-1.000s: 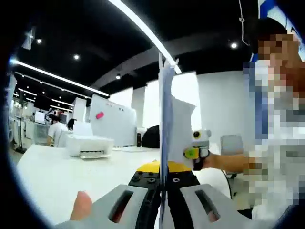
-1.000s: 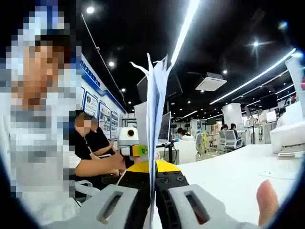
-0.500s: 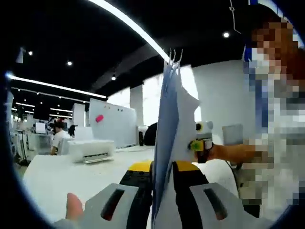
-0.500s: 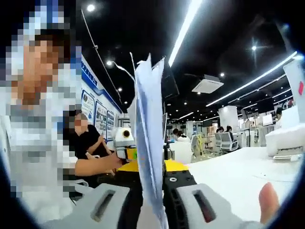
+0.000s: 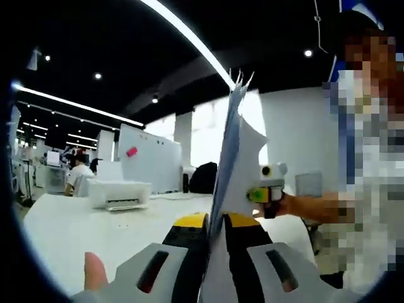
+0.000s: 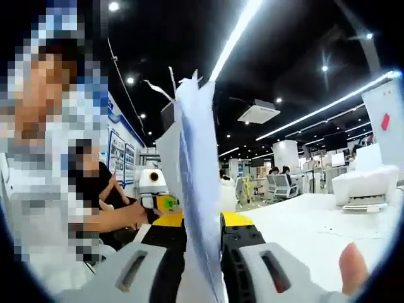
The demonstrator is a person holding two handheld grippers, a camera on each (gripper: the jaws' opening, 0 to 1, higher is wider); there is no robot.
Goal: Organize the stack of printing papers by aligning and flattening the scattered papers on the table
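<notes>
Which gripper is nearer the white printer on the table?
Cannot tell from these views. The printer sits left of the left gripper and right of the right gripper. Both are shut on the paper stack, held upright over the table.

both hand-held grippers (image 5: 213, 243) (image 6: 203, 243) raised, jaws clamped on paper

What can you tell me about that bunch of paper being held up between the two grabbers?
The stack of papers is a thin sheaf of white printing sheets, held upright on edge above the white table. The left gripper clamps one end and the right gripper the other, each with its jaws shut on the sheets. The sheets are not aligned: they fan apart slightly, and corners stick up unevenly along the top edge. The sheaf looks limp and leans a little in both views.
</notes>
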